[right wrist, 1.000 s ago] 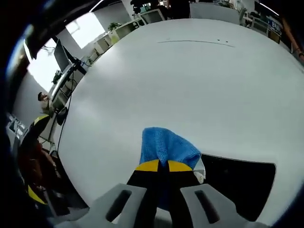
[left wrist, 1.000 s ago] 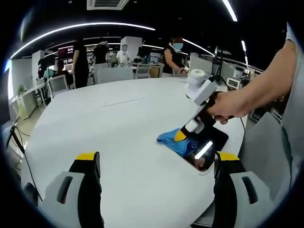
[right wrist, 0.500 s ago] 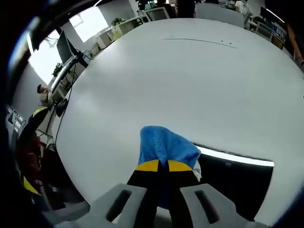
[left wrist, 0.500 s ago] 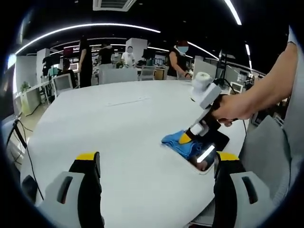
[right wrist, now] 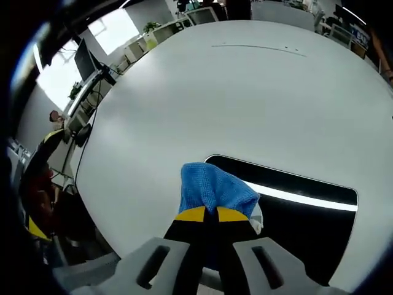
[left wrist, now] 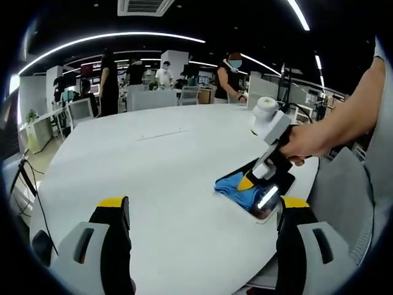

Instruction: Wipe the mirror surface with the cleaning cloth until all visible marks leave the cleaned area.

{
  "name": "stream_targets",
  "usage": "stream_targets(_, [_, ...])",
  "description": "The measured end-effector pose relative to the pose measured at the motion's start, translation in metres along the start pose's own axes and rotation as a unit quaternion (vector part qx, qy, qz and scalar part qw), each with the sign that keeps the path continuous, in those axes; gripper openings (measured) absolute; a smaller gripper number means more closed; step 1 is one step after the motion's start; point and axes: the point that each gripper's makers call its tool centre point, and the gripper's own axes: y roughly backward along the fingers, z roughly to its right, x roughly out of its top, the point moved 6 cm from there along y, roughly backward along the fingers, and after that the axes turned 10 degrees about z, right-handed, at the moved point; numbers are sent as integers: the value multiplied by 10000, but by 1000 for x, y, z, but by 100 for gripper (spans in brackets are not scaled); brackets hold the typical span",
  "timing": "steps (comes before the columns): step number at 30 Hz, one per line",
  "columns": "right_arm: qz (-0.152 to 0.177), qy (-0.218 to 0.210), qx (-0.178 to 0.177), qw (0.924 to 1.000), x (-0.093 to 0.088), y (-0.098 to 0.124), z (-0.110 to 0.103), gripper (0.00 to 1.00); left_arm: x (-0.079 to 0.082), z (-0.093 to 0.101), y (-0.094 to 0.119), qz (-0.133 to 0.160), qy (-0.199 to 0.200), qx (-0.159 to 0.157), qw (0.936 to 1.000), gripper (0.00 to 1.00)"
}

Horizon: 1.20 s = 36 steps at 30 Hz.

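Observation:
A dark rectangular mirror [right wrist: 295, 209] [left wrist: 270, 192] lies flat on the round white table [right wrist: 245, 98] near its edge, reflecting a bright ceiling light strip. My right gripper [right wrist: 211, 215] is shut on a blue cleaning cloth [right wrist: 212, 187] and presses it onto the mirror's near end. In the left gripper view the right gripper [left wrist: 247, 182], held by a hand [left wrist: 304, 142], rests on the blue cloth [left wrist: 236, 184] over the mirror. My left gripper [left wrist: 206, 212] hovers open above the table [left wrist: 153, 166], well short of the mirror, with nothing between its fingers.
Several people [left wrist: 230, 74] stand and sit at desks beyond the table's far side. A thin line marks the table's far part [right wrist: 258, 47]. Chairs [left wrist: 147, 95] stand along the far rim, and a grey chair [left wrist: 344, 190] sits right of the mirror.
The right gripper has slid the cloth farther onto the mirror, so more dark glass now surrounds the cloth. The left gripper stays open and nearly still.

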Motion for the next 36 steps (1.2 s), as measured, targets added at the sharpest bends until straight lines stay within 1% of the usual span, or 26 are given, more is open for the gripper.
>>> stream_targets(6, [-43,54,45,10000,-8,5,-4,0,1,6,1,24,-14,5,10000,99])
stream_targets(12, [-110,84,92,9999,-12,7,-6,0,1,9,2,21,-9,3,10000,99])
stream_targets(22, [-89,140,75,9998,-12,6,-6,0,5,8,4,66,-12,65,10000,99])
stream_targets(24, [-100,235,91,9996,-12,7,-5,0,5,8,4,58,-8,68,10000,99])
stream_targets(26, [-107,226,91,9996,-12,7,-5,0,4,10,5,39,-19,49,10000,99])
stream_targets(31, [-90,229,90,9997,-14,10,-1,0,2,11,3,20,-9,36,10000,99])
stream_targets(36, [-64,225,74,9997,-17,14,9,0,2,12,2,29,-5,9,10000,99])
